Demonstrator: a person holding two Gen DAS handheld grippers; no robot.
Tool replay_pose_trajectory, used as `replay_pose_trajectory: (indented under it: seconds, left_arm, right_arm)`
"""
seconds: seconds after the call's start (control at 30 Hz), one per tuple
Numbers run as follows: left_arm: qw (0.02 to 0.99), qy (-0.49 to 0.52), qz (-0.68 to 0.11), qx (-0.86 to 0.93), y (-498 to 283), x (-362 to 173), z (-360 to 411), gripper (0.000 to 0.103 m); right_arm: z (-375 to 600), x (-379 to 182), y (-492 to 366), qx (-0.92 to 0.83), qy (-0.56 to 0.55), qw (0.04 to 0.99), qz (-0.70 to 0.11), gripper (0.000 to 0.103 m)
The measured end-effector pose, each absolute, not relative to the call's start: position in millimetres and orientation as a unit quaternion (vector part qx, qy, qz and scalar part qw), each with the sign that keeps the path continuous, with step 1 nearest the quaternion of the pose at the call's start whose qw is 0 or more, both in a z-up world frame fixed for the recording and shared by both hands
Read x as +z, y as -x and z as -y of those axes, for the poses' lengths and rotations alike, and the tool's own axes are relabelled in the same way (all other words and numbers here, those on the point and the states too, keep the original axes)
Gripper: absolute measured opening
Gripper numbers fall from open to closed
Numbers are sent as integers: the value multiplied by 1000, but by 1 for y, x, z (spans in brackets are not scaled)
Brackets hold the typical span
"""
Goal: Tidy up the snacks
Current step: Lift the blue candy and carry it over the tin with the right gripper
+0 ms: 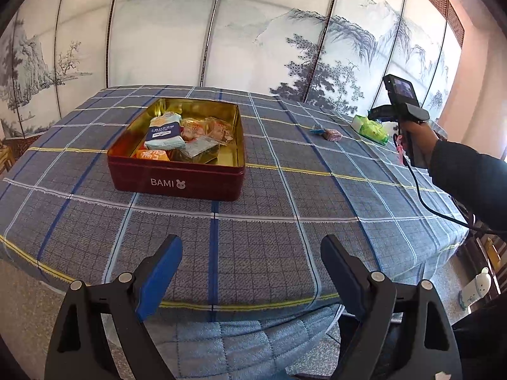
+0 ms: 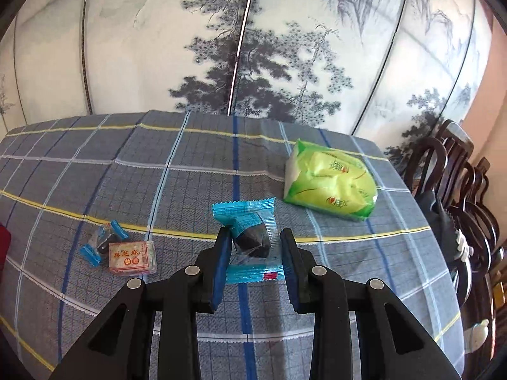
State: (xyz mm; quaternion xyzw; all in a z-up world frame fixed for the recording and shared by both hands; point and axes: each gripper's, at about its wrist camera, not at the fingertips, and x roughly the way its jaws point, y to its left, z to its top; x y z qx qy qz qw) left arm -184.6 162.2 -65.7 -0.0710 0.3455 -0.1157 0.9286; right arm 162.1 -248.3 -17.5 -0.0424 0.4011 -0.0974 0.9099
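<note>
A dark red BAMI tin (image 1: 177,180) with a gold inside stands on the plaid cloth and holds several wrapped snacks (image 1: 187,136). My left gripper (image 1: 250,269) is open and empty near the table's front edge. My right gripper (image 2: 255,247) has its fingers on both sides of a blue-wrapped dark snack (image 2: 250,234), which is lifted and tilted; the jaws look closed on its wrapper. A small pink square snack (image 2: 132,258) and a small blue-wrapped candy (image 2: 101,242) lie to its left. A green packet (image 2: 329,180) lies to the far right.
The right gripper's handle and the hand on it (image 1: 408,120) show at the right of the left wrist view, with a cable trailing. Dark wooden chairs (image 2: 459,190) stand past the table's right edge. A painted folding screen (image 1: 221,31) stands behind the table.
</note>
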Motion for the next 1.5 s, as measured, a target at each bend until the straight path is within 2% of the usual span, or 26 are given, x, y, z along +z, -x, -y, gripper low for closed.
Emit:
replay_pose_trajectory:
  seconds: [0.53, 0.8, 1.13, 1.5]
  left_arm:
    - [944, 93, -299, -100, 238, -48, -189, 86]
    - [947, 109, -294, -72, 258, -51, -211, 86]
    - [945, 135, -294, -49, 272, -59, -233, 86]
    - [941, 157, -299, -30, 279, -68, -251, 86]
  right_arm:
    - [175, 120, -112, -107, 83, 943, -304, 33]
    - [104, 161, -96, -76, 100, 955, -268, 33]
    - [18, 172, -85, -34, 117, 960, -253, 33]
    - [-59, 148, -76, 12, 133, 956, -262, 33]
